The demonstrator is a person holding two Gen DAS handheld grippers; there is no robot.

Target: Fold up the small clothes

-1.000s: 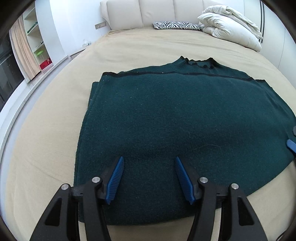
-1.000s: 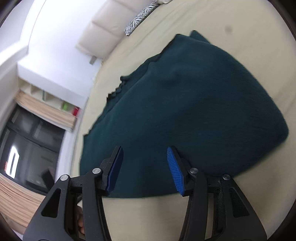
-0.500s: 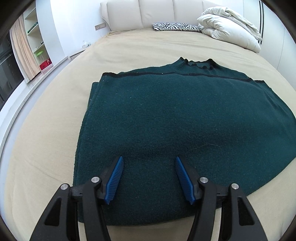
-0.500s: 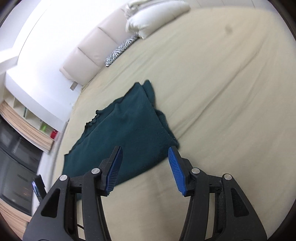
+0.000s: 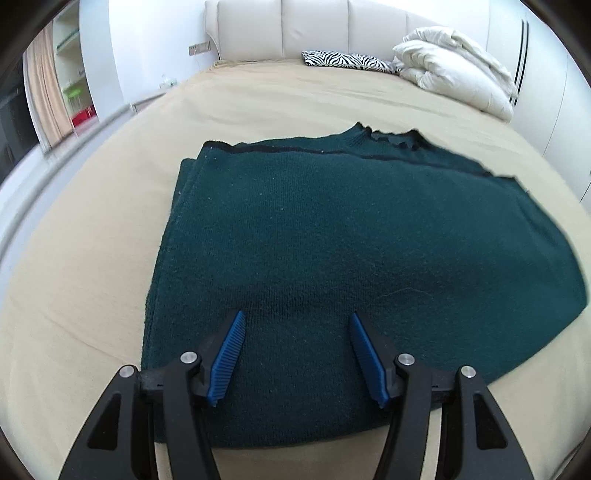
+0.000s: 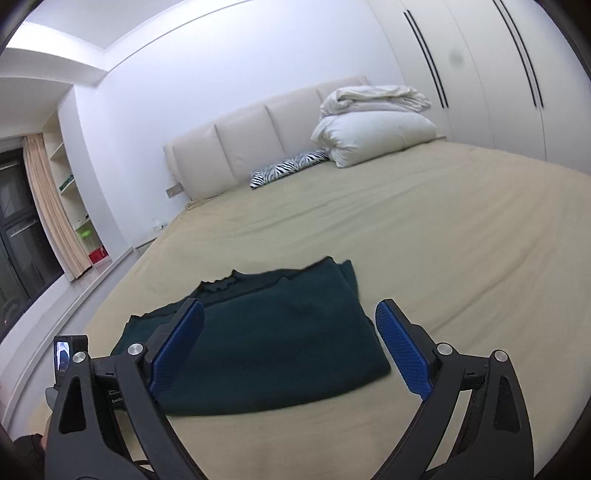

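A dark green knit sweater [image 5: 332, 258] lies folded flat on the beige bed [image 5: 92, 277], its collar toward the headboard. My left gripper [image 5: 297, 325] is open and empty, hovering just above the sweater's near edge. In the right wrist view the sweater [image 6: 273, 343] lies ahead and below. My right gripper [image 6: 290, 314] is open and empty, raised above the bed near the sweater's near right corner. The left gripper's body [image 6: 70, 358] shows at the left edge of the right wrist view.
A folded white duvet [image 5: 458, 62] and a zebra-print pillow [image 5: 347, 61] lie at the padded headboard [image 5: 314, 26]. Wardrobe doors [image 6: 498, 74] stand to the right. Shelves and a curtain [image 6: 48, 206] stand left of the bed.
My right gripper has lifted and pulled back from the sweater and turned level, so the view now takes in the whole room. The left gripper has stayed over the near edge.
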